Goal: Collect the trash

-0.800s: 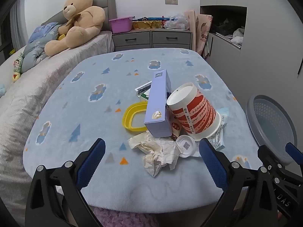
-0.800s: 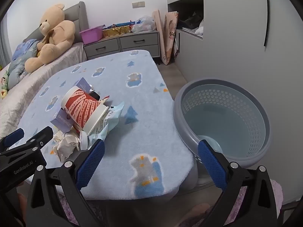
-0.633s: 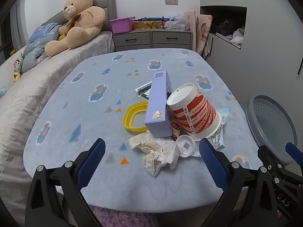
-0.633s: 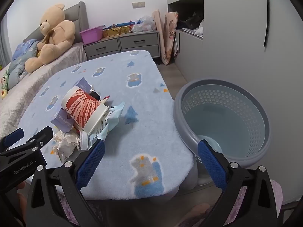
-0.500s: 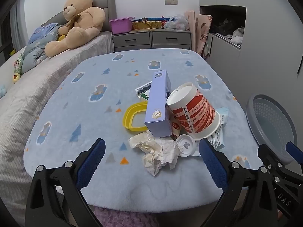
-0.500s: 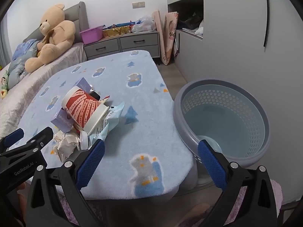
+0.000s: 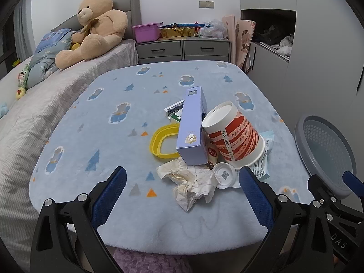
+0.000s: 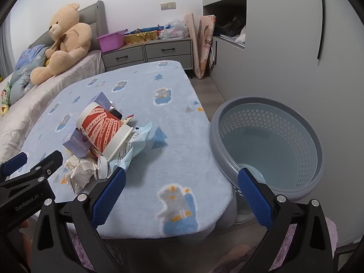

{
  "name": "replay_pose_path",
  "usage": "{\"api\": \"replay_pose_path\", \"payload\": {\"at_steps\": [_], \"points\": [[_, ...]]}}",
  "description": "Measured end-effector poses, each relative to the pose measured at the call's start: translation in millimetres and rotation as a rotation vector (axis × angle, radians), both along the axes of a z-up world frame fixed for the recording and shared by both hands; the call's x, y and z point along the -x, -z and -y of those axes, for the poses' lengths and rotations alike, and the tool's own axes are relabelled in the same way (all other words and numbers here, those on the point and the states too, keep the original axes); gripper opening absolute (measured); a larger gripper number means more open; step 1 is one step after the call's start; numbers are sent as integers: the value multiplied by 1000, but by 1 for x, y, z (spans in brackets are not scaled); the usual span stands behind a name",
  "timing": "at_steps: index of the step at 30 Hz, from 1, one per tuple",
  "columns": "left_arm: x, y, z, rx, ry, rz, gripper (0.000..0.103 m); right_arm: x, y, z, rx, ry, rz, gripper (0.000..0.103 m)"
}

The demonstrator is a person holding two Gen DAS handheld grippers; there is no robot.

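A pile of trash lies on the blue patterned table cover (image 7: 109, 141): crumpled white paper (image 7: 191, 182), a small white lid (image 7: 224, 174), a lavender box (image 7: 193, 127), a red-and-white paper cup (image 7: 234, 134) on its side, a yellow ring-shaped lid (image 7: 162, 141) and a light blue wrapper (image 7: 265, 157). My left gripper (image 7: 182, 195) is open, just short of the crumpled paper. My right gripper (image 8: 180, 195) is open and empty over the table's near right corner. The grey perforated basket (image 8: 270, 145) stands on the floor right of the table.
A bed with a large teddy bear (image 7: 95, 25) runs along the left. Grey drawers (image 7: 182, 47) with a purple bin (image 7: 146, 31) stand behind the table. A grey cabinet wall (image 8: 284, 45) is close behind the basket. A purple rug (image 7: 147, 261) lies below.
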State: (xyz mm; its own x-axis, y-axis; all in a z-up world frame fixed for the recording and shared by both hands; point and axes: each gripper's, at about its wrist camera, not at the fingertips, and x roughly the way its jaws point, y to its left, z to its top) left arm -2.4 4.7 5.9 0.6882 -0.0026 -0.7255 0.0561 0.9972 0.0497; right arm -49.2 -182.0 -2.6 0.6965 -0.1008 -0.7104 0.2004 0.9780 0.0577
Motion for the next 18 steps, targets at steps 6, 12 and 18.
{"api": "replay_pose_path", "payload": {"at_steps": [6,12,18], "points": [[-1,-5,-3,4,-1,6,95,2,-3,-5,8,-5,12,97],[8,-6,-3,4,0,20,95,4,-3,-6,10,-7,18,97],[10,-6,-3,5,3,26,95,7,-6,-7,13,-6,22,97]]}}
